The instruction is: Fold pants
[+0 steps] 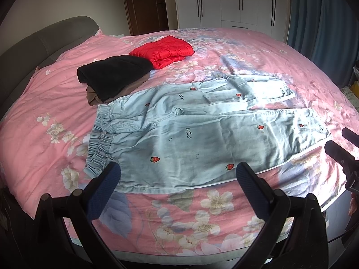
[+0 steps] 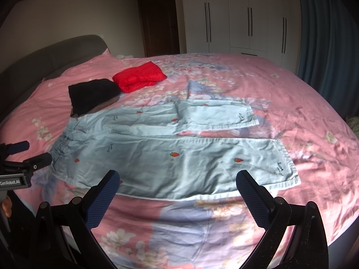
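Light blue pants [image 1: 190,134] with small strawberry prints lie spread flat on the pink floral bed cover [image 1: 56,94], waistband to the left and both legs running right, side by side. My left gripper [image 1: 178,174] hovers open over the near edge by the waistband, holding nothing. In the right wrist view the same pants [image 2: 179,157] stretch across the bed, and my right gripper [image 2: 177,183] stands open above the near leg's lower edge. The right gripper [image 1: 343,143] shows at the left wrist view's right rim; the left gripper [image 2: 29,154] shows at the other view's left rim.
A folded black garment [image 1: 114,74] on something brown touches the waistband's far corner. A folded red garment [image 1: 163,50] lies beyond it. Grey headboard [image 1: 33,44] at left, white wardrobes [image 1: 235,2] and a blue curtain [image 1: 325,22] behind. The bed's near edge is just below the grippers.
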`<state>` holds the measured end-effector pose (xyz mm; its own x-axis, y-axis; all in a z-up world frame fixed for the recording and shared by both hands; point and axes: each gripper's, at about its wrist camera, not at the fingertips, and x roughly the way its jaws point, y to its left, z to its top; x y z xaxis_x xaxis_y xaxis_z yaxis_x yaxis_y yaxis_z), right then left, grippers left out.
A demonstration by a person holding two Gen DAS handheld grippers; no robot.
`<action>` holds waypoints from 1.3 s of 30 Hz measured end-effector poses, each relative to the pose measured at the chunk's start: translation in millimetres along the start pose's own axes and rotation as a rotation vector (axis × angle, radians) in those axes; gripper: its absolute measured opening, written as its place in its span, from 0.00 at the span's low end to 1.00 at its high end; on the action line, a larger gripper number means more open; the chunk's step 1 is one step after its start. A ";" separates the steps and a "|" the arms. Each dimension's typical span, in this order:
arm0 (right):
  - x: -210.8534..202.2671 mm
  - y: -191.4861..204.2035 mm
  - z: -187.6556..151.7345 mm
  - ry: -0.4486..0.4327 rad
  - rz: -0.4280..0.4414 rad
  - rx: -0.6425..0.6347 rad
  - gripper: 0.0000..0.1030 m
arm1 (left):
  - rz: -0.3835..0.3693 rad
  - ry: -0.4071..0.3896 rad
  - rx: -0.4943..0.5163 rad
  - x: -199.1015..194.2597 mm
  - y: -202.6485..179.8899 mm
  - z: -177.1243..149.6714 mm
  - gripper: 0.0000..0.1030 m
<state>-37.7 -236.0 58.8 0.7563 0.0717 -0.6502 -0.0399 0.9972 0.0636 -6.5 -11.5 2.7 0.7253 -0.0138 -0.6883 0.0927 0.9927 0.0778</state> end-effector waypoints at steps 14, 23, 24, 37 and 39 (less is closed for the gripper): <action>10.4 8.4 -11.1 0.016 0.001 -0.021 0.99 | -0.021 0.015 -0.069 26.1 17.9 -3.0 1.00; 58.1 52.2 -40.5 0.138 0.042 -0.264 0.99 | -0.099 0.249 -0.565 112.9 111.3 -58.2 0.98; 66.8 62.7 -48.0 0.145 0.058 -0.307 0.99 | -0.079 0.265 -0.604 120.8 123.2 -64.4 0.97; 120.5 155.9 -84.1 0.094 0.108 -0.695 0.73 | -0.005 0.204 -0.736 162.4 188.4 -56.3 0.37; 125.8 168.6 -84.5 0.054 0.103 -0.719 0.67 | 0.001 0.201 -0.766 160.5 199.3 -57.0 0.18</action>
<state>-4.5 -57.0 -76.3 0.6933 0.1489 -0.7051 -0.5422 0.7523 -0.3743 89.5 191.0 -133.5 0.5813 -0.0634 -0.8112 -0.4559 0.8004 -0.3893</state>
